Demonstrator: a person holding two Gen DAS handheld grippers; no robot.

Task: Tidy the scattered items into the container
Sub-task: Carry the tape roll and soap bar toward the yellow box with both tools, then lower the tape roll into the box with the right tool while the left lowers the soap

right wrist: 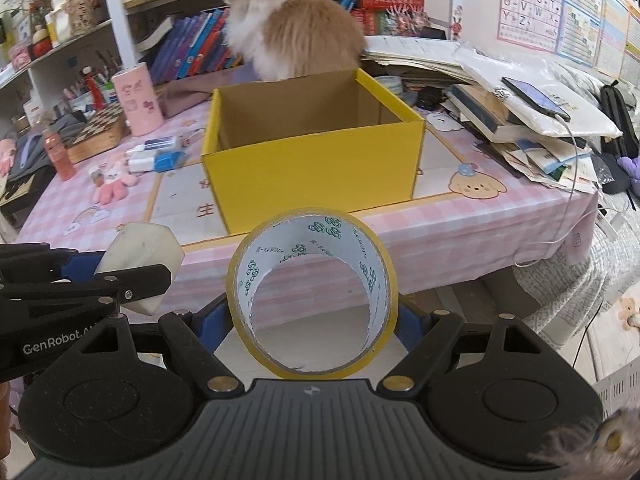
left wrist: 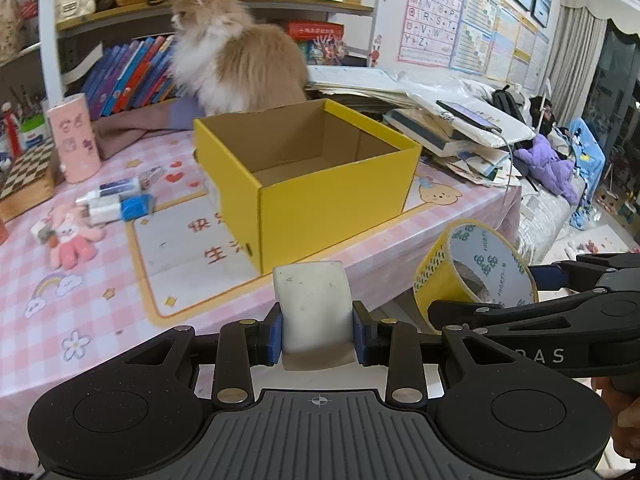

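Tape roll (right wrist: 312,292) and eraser (left wrist: 314,306) held in tilted-down jaws.

The yellow box (left wrist: 304,184) hides the cat's (left wrist: 236,52) lower body and part of the tablecloth's printed characters (left wrist: 208,240).

yellow box (right wrist: 316,160) open-topped, cat (right wrist: 296,36) close behind
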